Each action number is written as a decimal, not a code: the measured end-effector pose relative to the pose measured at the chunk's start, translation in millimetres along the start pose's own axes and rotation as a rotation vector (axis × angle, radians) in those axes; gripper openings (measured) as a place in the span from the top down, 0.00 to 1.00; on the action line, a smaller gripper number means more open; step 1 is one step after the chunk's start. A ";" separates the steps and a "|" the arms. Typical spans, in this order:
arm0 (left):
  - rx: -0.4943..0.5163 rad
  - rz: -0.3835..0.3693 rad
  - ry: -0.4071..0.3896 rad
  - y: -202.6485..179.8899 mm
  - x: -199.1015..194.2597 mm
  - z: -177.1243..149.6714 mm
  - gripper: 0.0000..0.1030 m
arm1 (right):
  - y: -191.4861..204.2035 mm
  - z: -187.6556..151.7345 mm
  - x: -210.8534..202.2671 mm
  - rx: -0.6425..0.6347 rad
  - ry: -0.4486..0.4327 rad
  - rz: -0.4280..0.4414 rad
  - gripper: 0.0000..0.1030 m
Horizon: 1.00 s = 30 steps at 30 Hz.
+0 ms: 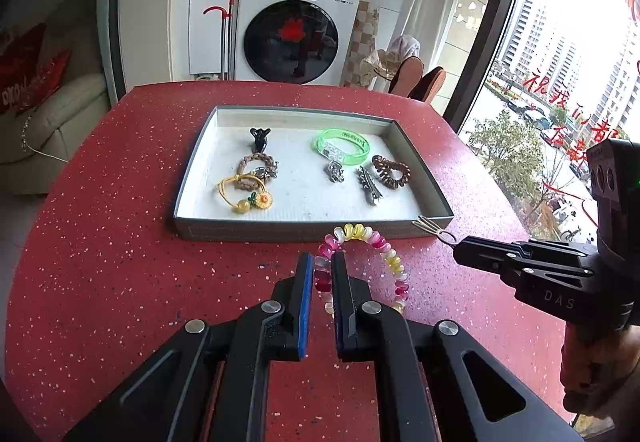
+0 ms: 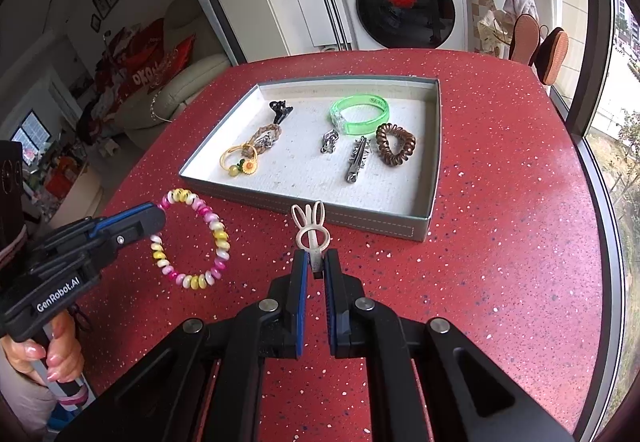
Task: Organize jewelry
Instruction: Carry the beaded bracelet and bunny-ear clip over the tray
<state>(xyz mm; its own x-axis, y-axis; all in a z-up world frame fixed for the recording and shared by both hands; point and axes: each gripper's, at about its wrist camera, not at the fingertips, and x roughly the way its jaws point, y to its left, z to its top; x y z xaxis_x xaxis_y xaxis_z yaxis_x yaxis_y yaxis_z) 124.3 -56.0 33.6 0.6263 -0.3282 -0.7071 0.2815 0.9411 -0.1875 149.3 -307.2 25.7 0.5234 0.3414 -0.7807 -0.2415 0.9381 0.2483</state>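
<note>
Seven pieces are already laid in the grey tray [image 2: 424,220] on the red counter [image 2: 500,242]; a beaded spiral bracelet [image 2: 192,238] is pinched by the left gripper [image 1: 322,270], a rabbit-eared hairpin [image 2: 310,232] by the right gripper [image 2: 316,266]; both are held just near of the tray, not yet placed.

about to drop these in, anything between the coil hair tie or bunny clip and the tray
Nothing visible blocks either. Only the tray's low front wall lies between the coil hair tie, bunny clip and the bare lining behind it.
</note>
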 end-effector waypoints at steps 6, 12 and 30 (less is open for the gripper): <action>-0.024 -0.002 -0.014 5.2 7.4 16.6 0.74 | -5.1 10.2 -0.5 0.012 -0.017 -0.021 0.92; -0.062 0.019 -0.031 12.8 18.7 33.5 0.74 | -18.3 25.3 4.0 0.064 -0.029 -0.035 0.92; -0.051 0.095 0.051 20.0 89.2 68.5 0.74 | -36.7 59.6 52.9 0.148 0.024 -0.073 0.92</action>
<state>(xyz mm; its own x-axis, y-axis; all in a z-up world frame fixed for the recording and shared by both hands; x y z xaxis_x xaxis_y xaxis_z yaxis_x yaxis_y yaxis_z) 235.6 -72.1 13.5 0.6104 -0.2343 -0.7566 0.1848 0.9710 -0.1515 234.6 -320.0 9.5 0.5155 0.2720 -0.8126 -0.0794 0.9594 0.2708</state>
